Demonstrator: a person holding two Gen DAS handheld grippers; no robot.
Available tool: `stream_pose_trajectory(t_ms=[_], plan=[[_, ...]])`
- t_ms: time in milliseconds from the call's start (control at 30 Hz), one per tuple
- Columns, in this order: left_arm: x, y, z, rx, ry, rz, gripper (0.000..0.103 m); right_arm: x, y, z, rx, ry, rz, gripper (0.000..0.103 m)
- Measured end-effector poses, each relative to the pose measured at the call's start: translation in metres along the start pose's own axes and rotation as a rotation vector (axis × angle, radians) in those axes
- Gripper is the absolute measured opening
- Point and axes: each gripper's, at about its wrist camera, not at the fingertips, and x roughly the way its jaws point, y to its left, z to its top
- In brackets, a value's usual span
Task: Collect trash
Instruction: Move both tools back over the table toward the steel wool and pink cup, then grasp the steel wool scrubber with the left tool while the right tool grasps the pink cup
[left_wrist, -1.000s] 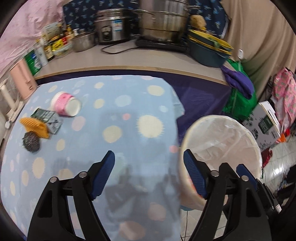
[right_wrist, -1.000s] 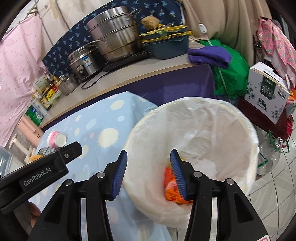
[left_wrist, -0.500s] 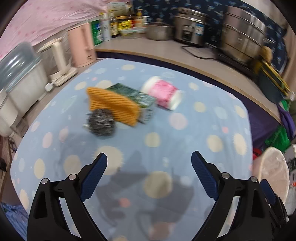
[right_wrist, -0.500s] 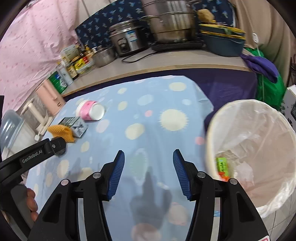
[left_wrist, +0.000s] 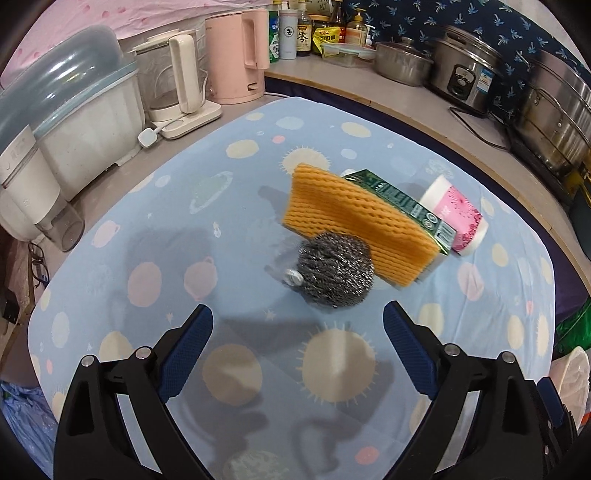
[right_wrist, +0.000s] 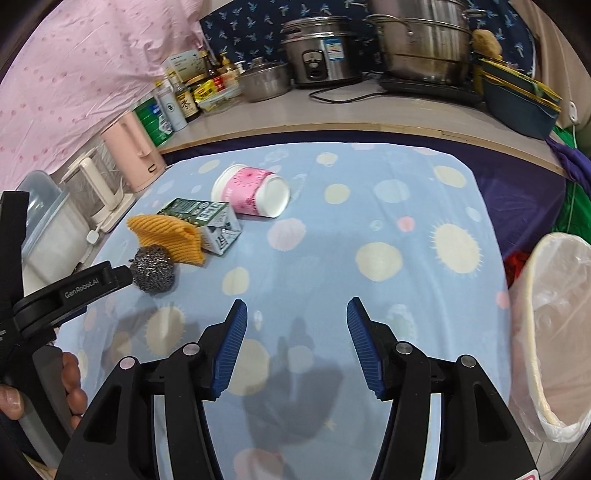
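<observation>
1. Trash lies in a tight cluster on the desk (right_wrist: 369, 206) toward its left edge, near the kettles: a steel scourer (left_wrist: 334, 269), an orange sponge (left_wrist: 351, 221) leaning over it, a green carton (left_wrist: 406, 203) behind the sponge, and a pink paper cup (left_wrist: 456, 221) tipped on its side just beyond
2. The pieces touch or overlap, so each pick likely needs care not to drag a neighbour
3. The left tongs (left_wrist: 297, 354) are released wide and empty, aimed down at the scourer, which sits just ahead of the gap and nearest to them; that looks like the next pick
4. The right tongs (right_wrist: 293, 339) are also released, about half spread, with nothing between them, hovering over bare cloth at the near middle of the desk
5. The bin (right_wrist: 554, 332) with its white liner stands off the right edge of the desk, well apart from the cluster, so every item must be carried across the cloth
6. A hand (right_wrist: 44, 391) grips the left tool's handle at the near left corner
</observation>
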Motion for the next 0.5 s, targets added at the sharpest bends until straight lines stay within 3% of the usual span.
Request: stream_pose_trajectory(t_ms=[500], plan=[[0.035, -0.006, 0.017, 0.046, 0.016, -0.014, 0.088, 0.048, 0.031, 0.035, -0.039, 0.016, 0.020, 0.055]])
